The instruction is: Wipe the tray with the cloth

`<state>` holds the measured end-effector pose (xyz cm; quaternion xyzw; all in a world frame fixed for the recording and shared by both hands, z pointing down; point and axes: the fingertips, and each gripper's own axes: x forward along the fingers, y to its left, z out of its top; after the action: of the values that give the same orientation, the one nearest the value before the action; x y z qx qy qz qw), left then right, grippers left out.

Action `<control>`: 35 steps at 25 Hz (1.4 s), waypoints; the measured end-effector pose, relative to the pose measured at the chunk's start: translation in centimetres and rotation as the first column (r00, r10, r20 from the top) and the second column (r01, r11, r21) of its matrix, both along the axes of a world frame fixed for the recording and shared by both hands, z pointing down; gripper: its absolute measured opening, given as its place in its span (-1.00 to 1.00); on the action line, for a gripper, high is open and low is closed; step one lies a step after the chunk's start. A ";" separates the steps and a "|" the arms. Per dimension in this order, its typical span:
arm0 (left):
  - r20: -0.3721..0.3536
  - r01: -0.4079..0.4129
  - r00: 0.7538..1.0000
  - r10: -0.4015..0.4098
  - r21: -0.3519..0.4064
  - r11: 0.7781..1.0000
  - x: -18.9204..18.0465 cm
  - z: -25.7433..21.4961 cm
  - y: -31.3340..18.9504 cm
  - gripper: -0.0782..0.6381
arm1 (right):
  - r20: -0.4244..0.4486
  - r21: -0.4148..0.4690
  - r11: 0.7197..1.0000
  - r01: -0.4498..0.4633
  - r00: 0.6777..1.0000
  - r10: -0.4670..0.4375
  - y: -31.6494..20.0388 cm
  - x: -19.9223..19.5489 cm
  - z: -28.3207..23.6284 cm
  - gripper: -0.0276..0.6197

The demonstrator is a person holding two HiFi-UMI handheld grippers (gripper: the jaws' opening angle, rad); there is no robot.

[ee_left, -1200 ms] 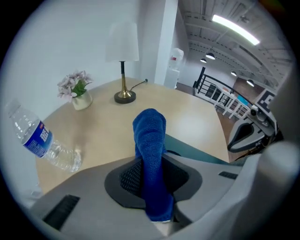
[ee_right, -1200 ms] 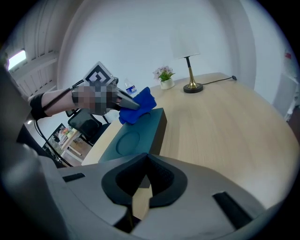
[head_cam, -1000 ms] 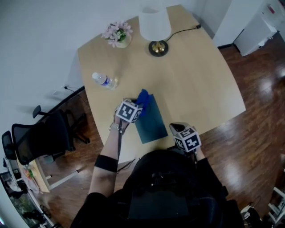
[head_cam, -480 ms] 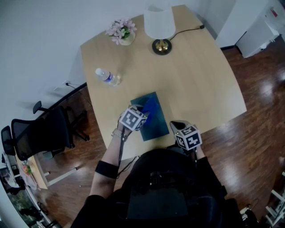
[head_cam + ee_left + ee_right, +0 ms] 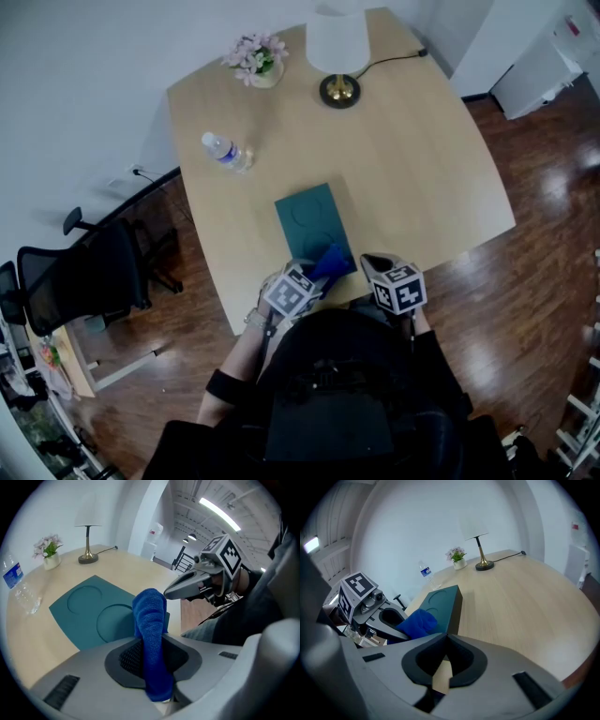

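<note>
Your left tool (image 5: 317,277) is clenched on the blue cloth (image 5: 150,620), at the near end of the teal tray (image 5: 309,220). The tray lies close to the near edge of the surface (image 5: 412,159). Your right tool (image 5: 446,637) is closed on nothing, just beside the tray. Unsteadied, the tray could slide off that edge under a wipe. Whether the cloth actually presses on the tray is hard to tell.

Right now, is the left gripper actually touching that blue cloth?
Touching. The left gripper view shows the left gripper with its jaws closed on the blue cloth, which stands up between them.
</note>
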<state>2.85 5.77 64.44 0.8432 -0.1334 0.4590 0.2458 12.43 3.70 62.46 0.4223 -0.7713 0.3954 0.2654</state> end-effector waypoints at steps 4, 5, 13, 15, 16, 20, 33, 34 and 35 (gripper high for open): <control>0.012 -0.012 1.000 0.012 -0.004 1.000 -0.1 0.1 0.5 -0.52 | 0.000 -0.001 1.000 -0.004 1.000 0.004 0.2 -0.3 0.0 -0.89; 0.005 -0.012 1.000 0.012 -0.009 1.000 0.0 0.0 0.5 -0.52 | 0.001 -0.002 1.000 -0.005 1.000 0.005 0.2 -0.3 0.0 -0.89; -0.031 0.096 0.995 -0.094 0.076 0.992 0.3 -2.6 -7.2 -0.52 | 0.014 0.004 1.000 -0.022 1.000 0.022 -1.0 0.7 -0.1 -0.89; -0.015 0.125 0.992 -0.124 0.118 0.985 0.5 -2.7 -11.1 -0.52 | 0.013 0.003 1.000 -0.020 1.000 0.020 -1.3 1.0 0.0 -0.89; -0.004 0.138 0.990 -0.139 0.136 0.981 0.5 -2.7 -13.0 -0.52 | 0.012 0.002 1.000 -0.019 1.000 0.019 -1.4 1.3 0.0 -0.89; 0.025 0.154 0.986 -0.162 0.201 0.967 1.5 -2.8 -19.3 -0.52 | 0.012 -0.009 1.000 -0.017 1.000 0.017 -1.5 2.5 0.0 -0.89; 0.028 0.146 0.988 -0.152 0.149 0.978 3.6 -1.1 -20.4 -0.52 | 0.028 -0.022 1.000 -0.021 0.999 0.022 -2.3 4.1 0.5 -0.89; 0.027 0.134 0.990 -0.139 0.144 0.981 3.8 -1.1 -19.7 -0.52 | 0.028 -0.020 1.000 -0.019 0.999 0.019 -2.4 4.0 0.4 -0.89; 0.023 0.119 0.992 -0.123 0.138 0.983 4.0 -1.2 -18.8 -0.52 | 0.027 -0.018 1.000 -0.017 0.999 0.017 -2.5 3.8 0.4 -0.89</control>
<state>6.83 -13.05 63.19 0.8411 -0.2193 0.4462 0.2132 16.26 1.24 62.84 0.4209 -0.7677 0.4103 0.2551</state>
